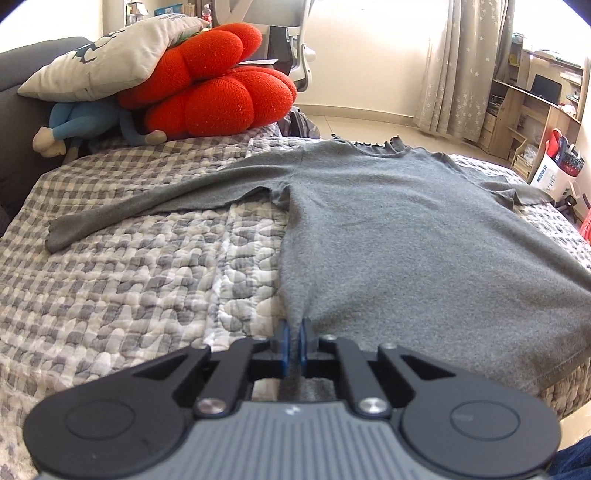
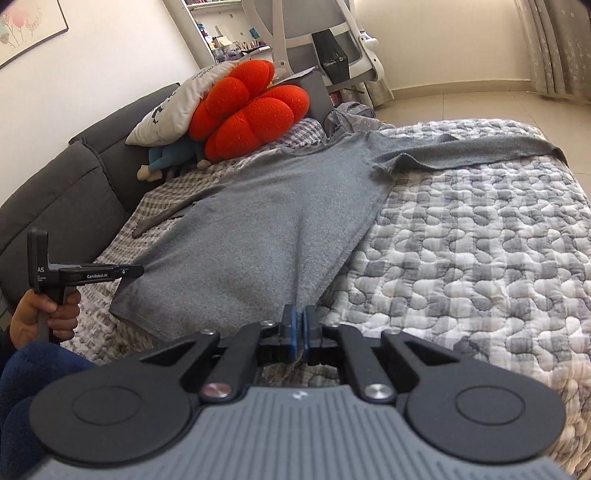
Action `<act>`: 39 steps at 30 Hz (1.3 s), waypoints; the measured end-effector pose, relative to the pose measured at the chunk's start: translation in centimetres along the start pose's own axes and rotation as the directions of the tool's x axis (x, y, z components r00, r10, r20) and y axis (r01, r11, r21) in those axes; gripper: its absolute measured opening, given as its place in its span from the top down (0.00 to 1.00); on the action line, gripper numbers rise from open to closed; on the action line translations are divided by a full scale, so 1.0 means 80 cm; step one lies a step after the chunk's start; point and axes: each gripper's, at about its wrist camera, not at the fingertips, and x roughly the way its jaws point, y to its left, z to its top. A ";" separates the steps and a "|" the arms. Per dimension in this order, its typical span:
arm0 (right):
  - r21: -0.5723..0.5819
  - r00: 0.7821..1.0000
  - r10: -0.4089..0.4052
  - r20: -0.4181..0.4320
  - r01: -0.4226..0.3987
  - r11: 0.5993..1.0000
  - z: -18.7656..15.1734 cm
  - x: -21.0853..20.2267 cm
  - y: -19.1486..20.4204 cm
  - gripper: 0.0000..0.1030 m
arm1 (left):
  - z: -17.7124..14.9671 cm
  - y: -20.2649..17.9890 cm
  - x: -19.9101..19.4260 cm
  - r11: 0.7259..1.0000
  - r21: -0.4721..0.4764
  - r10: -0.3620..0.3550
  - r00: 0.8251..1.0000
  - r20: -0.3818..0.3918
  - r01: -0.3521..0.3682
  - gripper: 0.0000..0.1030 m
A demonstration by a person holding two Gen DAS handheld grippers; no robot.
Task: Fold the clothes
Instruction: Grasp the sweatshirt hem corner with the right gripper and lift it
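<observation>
Grippers, left and right, pinch sweater hem.

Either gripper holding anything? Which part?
Both hold the grey shirt at its bottom hem: left gripper pinches the left corner, right gripper the right corner.

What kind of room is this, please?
Probably a bedroom that is also a study: a bed with a checked quilt and padded grey headboard, cushions, a wooden desk and an office chair.

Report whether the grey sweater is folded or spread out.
Spread out. The grey sweater lies flat on the quilt, both sleeves extended; the left gripper and right gripper pinch its hem.
</observation>
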 end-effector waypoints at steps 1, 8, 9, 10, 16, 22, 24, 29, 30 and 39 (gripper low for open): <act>0.010 1.000 -0.011 -0.029 0.012 1.000 -0.004 0.009 -0.004 0.95 | -0.001 0.002 0.002 1.000 -0.004 0.004 1.000 -0.007 -0.004 0.94; 0.043 1.000 -0.010 0.028 0.009 0.999 0.012 0.002 -0.037 0.86 | 0.004 0.020 -0.002 0.999 -0.031 0.033 0.999 -0.004 -0.033 0.77; 0.060 0.997 -0.053 0.061 0.050 0.997 0.022 -0.002 -0.051 0.78 | 0.009 0.023 -0.006 0.998 -0.040 0.047 0.999 0.013 -0.047 0.76; 0.084 0.990 -0.109 0.089 0.102 0.991 0.031 -0.004 -0.068 0.70 | 0.014 0.026 -0.009 0.997 -0.051 0.055 0.998 0.028 -0.053 0.72; 0.390 0.916 -0.359 0.180 0.269 0.881 0.083 -0.007 -0.206 0.55 | 0.047 0.020 -0.004 0.992 -0.121 -0.022 0.999 0.041 0.027 0.59; 0.741 0.894 -0.402 0.200 0.130 0.659 0.116 0.003 -0.338 0.55 | 0.062 -0.026 0.034 0.991 -0.120 -0.064 0.998 -0.007 0.063 0.58; 0.801 0.906 -0.367 0.212 0.054 0.597 0.119 0.011 -0.359 0.55 | 0.065 -0.039 0.041 0.991 -0.109 -0.076 0.997 -0.008 0.075 0.57; 0.856 0.908 -0.362 0.212 0.006 0.517 0.121 0.030 -0.373 0.53 | 0.071 -0.059 0.053 0.993 -0.092 -0.076 0.997 -0.015 0.074 0.55; 0.853 0.907 -0.370 0.202 0.023 0.522 0.123 0.034 -0.373 0.53 | 0.072 -0.061 0.056 0.993 -0.092 -0.075 0.997 -0.018 0.073 0.55; 0.706 0.802 -0.536 0.263 0.219 0.674 0.126 0.004 -0.326 0.99 | 0.071 -0.067 0.057 0.995 -0.074 -0.072 0.997 -0.008 0.071 0.51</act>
